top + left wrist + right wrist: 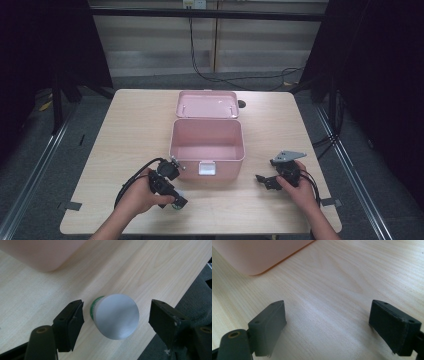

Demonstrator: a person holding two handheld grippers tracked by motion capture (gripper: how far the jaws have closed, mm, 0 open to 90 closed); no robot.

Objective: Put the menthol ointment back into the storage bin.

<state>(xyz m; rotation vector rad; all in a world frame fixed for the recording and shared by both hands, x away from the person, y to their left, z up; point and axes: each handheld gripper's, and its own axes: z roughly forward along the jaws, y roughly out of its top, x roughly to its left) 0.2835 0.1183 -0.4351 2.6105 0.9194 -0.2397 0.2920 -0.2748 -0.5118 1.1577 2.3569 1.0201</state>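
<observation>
A small cylinder (pixel 116 315) with a flat silver top and a green band at its base stands upright on the wooden table near the front edge. My left gripper (pixel 117 309) straddles it with a gap on each side, so the jaws stand open around it. In the high view the left gripper (pixel 177 202) points down at the cylinder (pixel 176 206), just in front of the pink box's left corner. My right gripper (pixel 263 181) rests low over bare wood to the right of the box. Its jaws (pixel 328 312) are open with nothing between them.
An open pink box (pixel 190 169) sits mid-table, its lid (pixel 206 104) tipped back behind it; a box corner appears in both gripper views (pixel 42 252) (pixel 257 252). The light wooden table (pixel 135 125) ends close by the cylinder. Cables run across the floor beyond.
</observation>
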